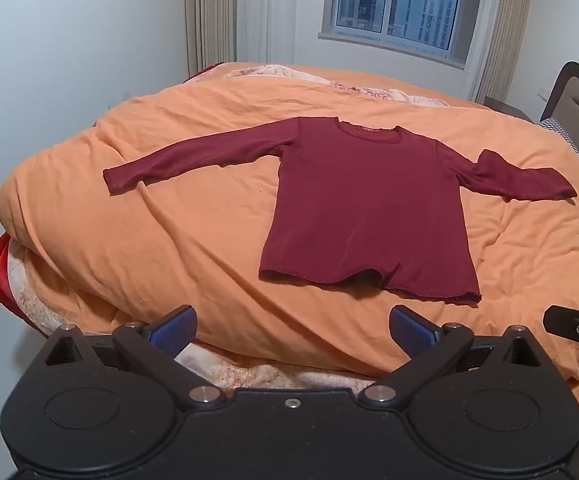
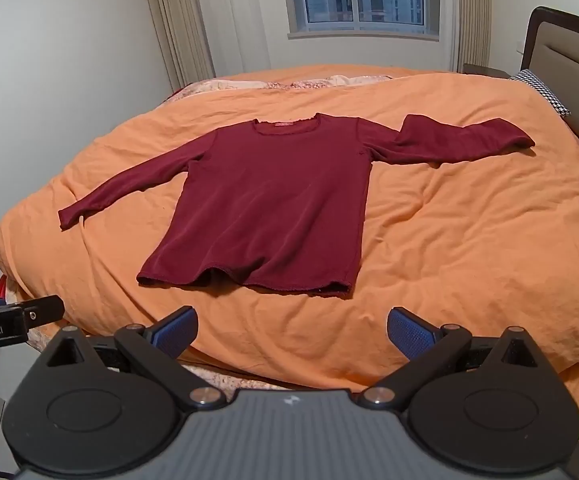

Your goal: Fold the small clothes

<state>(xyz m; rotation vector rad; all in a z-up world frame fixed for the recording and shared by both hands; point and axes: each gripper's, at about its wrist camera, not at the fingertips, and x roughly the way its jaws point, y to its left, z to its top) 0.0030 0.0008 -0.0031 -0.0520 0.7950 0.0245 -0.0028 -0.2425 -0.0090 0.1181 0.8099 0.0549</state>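
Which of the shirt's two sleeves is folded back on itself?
The sleeve toward the headboard; it doubles over near the shoulder. The other sleeve lies straight.

Shirt (image 1: 365, 208) is laid flat on the duvet (image 1: 169, 240), approx. mid-bed, hem nearest the cameras, neck toward the window (image 1: 397, 0) behind. Sleeves are spread left & right. Headboard (image 2: 569, 64) is set at the right, w/ a pillow (image 2: 541, 92) before it. Both grippers, left gripper (image 1: 291, 330) & right gripper (image 2: 291, 330), are held off the bed's near edge, jaws apart.
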